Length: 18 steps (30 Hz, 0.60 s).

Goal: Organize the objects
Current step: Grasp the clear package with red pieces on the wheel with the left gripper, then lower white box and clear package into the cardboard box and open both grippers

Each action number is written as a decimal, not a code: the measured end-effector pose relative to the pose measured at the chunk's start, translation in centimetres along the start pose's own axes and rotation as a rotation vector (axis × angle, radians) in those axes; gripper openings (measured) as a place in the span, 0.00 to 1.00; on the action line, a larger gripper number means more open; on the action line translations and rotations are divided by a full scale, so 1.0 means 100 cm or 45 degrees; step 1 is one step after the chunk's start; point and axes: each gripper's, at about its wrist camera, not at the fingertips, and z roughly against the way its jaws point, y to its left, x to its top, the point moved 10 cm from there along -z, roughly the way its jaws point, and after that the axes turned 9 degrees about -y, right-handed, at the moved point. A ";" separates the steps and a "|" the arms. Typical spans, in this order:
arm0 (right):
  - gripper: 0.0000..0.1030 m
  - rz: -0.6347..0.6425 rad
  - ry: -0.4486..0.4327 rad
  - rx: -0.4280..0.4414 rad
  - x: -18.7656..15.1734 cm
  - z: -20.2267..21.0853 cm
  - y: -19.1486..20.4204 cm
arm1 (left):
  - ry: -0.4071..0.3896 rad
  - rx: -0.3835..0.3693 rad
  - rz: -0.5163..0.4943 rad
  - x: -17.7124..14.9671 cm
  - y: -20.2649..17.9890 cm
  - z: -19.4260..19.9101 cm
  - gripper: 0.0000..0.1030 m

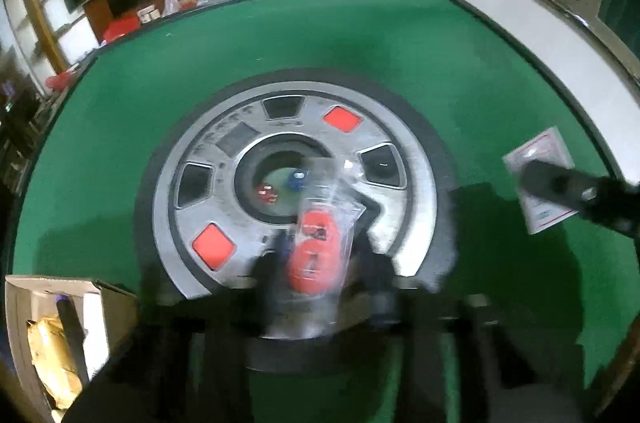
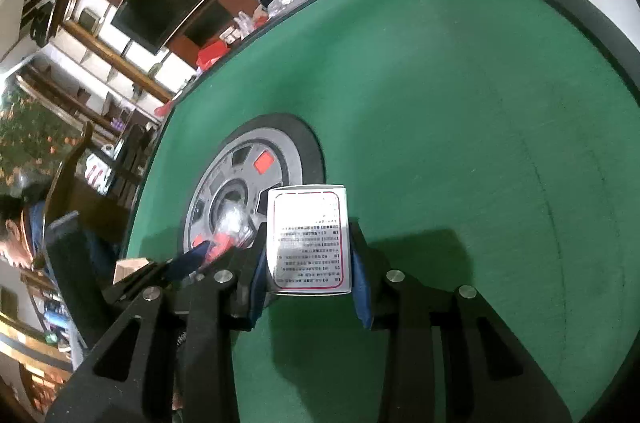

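Observation:
My left gripper [image 1: 320, 255] is shut on a clear plastic packet of red discs [image 1: 316, 247], held above the near edge of the round grey centre console [image 1: 412, 167] of the green table. The packet also shows in the right wrist view [image 2: 230, 231]. My right gripper [image 2: 308, 255] is shut on a small white box with printed text and a red border [image 2: 308, 239], held just above the green felt. The box [image 1: 538, 175] and the right gripper's dark arm show at the right of the left wrist view.
An open cardboard box [image 1: 52, 335] with items inside sits at the near left table edge. A red die [image 1: 267, 193] and a blue die [image 1: 297, 179] lie in the console's centre well. A person [image 2: 16, 231] sits at the left. Cabinets and a dark TV stand behind.

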 end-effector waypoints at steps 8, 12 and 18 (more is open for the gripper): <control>0.32 0.040 0.006 0.032 0.000 -0.012 0.016 | -0.103 -0.098 0.113 -0.010 -0.007 0.054 0.22; 0.32 0.052 -0.004 0.080 0.001 -0.012 0.028 | -0.199 -0.133 0.183 -0.014 0.009 0.106 0.22; 0.32 0.124 0.024 0.161 -0.023 -0.004 0.073 | -0.321 -0.042 0.288 -0.045 0.078 0.196 0.22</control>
